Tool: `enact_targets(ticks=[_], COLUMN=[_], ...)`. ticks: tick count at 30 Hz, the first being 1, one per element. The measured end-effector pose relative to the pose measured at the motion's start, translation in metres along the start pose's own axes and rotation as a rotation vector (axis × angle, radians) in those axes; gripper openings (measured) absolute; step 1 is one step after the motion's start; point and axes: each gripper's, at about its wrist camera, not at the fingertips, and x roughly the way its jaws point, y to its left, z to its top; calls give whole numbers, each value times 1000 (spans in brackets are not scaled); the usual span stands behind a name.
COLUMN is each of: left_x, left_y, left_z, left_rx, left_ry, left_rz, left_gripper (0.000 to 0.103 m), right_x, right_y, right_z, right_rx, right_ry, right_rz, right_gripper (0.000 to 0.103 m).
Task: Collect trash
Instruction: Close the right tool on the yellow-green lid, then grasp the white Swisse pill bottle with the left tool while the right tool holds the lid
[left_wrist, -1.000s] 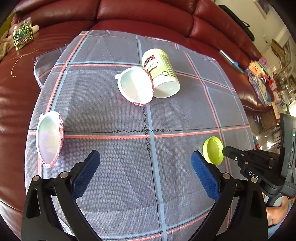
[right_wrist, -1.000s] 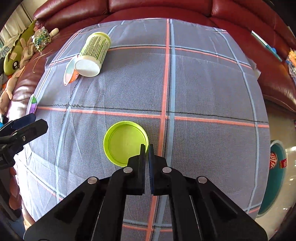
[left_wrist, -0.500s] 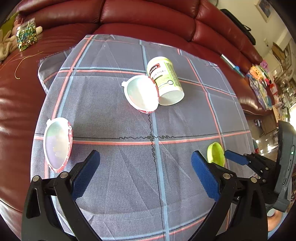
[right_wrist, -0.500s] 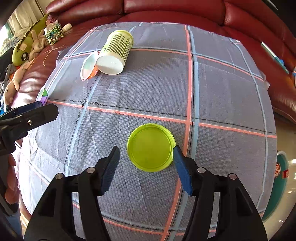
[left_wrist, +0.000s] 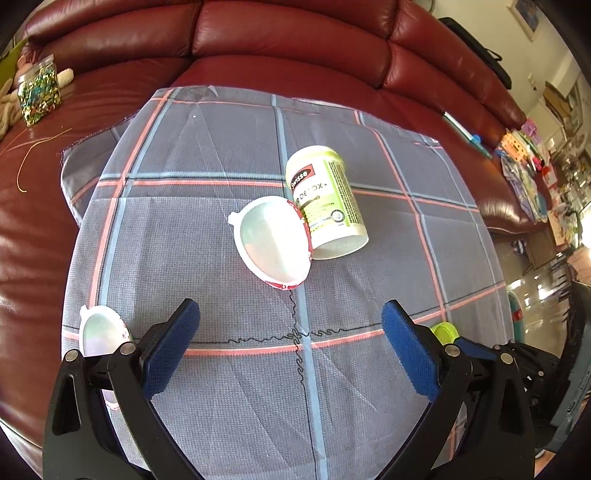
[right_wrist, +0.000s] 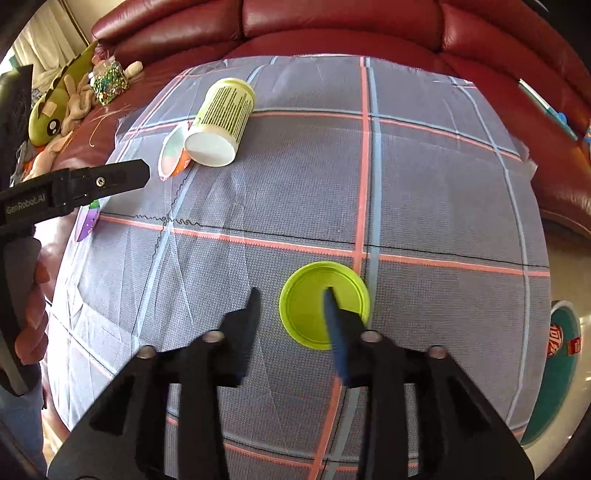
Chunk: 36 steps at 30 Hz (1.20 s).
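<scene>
A lime green lid (right_wrist: 324, 303) lies flat on the grey plaid cloth (right_wrist: 424, 177). My right gripper (right_wrist: 291, 295) is open just over its left part, right finger above the lid, left finger on the cloth beside it. A white and green supplement bottle (left_wrist: 327, 199) lies on its side, open end towards me, touching an empty white cup with a red rim (left_wrist: 272, 246). Another empty white cup (left_wrist: 99, 334) lies at the cloth's left edge, behind my left finger. My left gripper (left_wrist: 291, 345) is open and empty, well short of the cups.
The cloth covers a round surface in front of a dark red leather sofa (left_wrist: 288, 40). A jar of glitter (left_wrist: 38, 90) and soft toys (right_wrist: 59, 107) lie on the sofa at the left. A teal bin (right_wrist: 557, 369) stands on the floor to the right.
My right gripper opened from shut and shifted left, so the lid now sits under its right finger. My left gripper moved forward towards the middle cup and bottle, still open.
</scene>
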Motion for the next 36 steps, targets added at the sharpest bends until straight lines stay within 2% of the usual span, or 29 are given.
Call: enact_targets(ticks=[1,5,10,18,20,23,25,27,28,36], left_x=[1,2,3,3,4,5,5,5,6,20], left_y=[0,-2,-3,-2,-3,-7,-9,-9,-8,-18], left_z=[0,-1,2,6,6,5,5,6,6,30], left_rx=[-3,-2,5,4,0,8,14,16,17,59], left_ry=[1,3,5,0,-1,0,1,3,4,3], left_rz=[-4,-11,-6,-15,-25,-31,-30,-28,-26,7], left_gripper=[99,99,99,99,99,99,99,99,99,99], right_x=[-1,12,18,0,2,11,17,19,18,10], right_y=[0,-5,-4,-22,-24,-23,-21,-21,-21,-45], right_z=[-2,-4,-6,-7,-8,-11,-12,-13,-13,10], right_rx=[-4,8,-4,32,37,45,37,38,31,99], right_ry=[-2,29,15,-19,-2,23,22,18,11,-12], right_rz=[-9,-24,-82,-78,-69,-52,-77,-102,-119,-85], right_gripper=[58,58,59,59,66,66,66,61,53,53])
